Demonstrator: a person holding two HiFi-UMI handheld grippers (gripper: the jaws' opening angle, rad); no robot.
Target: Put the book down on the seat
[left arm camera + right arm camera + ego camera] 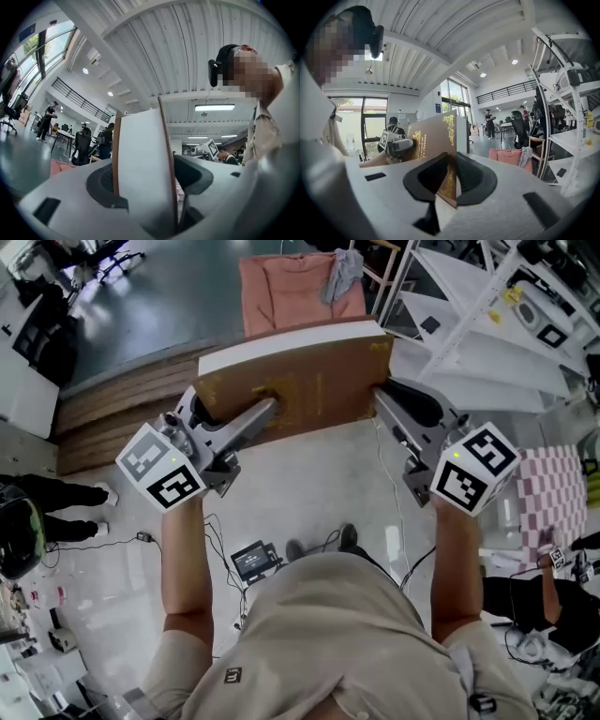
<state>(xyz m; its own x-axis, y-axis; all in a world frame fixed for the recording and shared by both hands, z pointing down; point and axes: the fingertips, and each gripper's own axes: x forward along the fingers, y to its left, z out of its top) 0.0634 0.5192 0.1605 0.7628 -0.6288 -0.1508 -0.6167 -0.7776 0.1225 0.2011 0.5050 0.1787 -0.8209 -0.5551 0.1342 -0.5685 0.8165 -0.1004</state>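
A thick book (pixel 300 381) with a brown, gold-printed cover and a white page block is held up in the air between both grippers. My left gripper (pixel 255 414) is shut on its left end, and in the left gripper view its jaws (pixel 145 183) span the whole page block (pixel 140 154). At the book's right end, my right gripper (pixel 386 401) is shut. The right gripper view shows its jaws (pixel 451 180) pinching the brown cover (pixel 433 136). The seat (pixel 300 287), a chair with a pink cushion, stands beyond the book, apart from it.
A grey cloth (pixel 345 273) hangs on the chair. White shelving (pixel 487 324) stands to the right and a low wooden platform (pixel 122 409) to the left. Cables and a small device (pixel 253 561) lie on the floor by the person's feet. Other people stand nearby.
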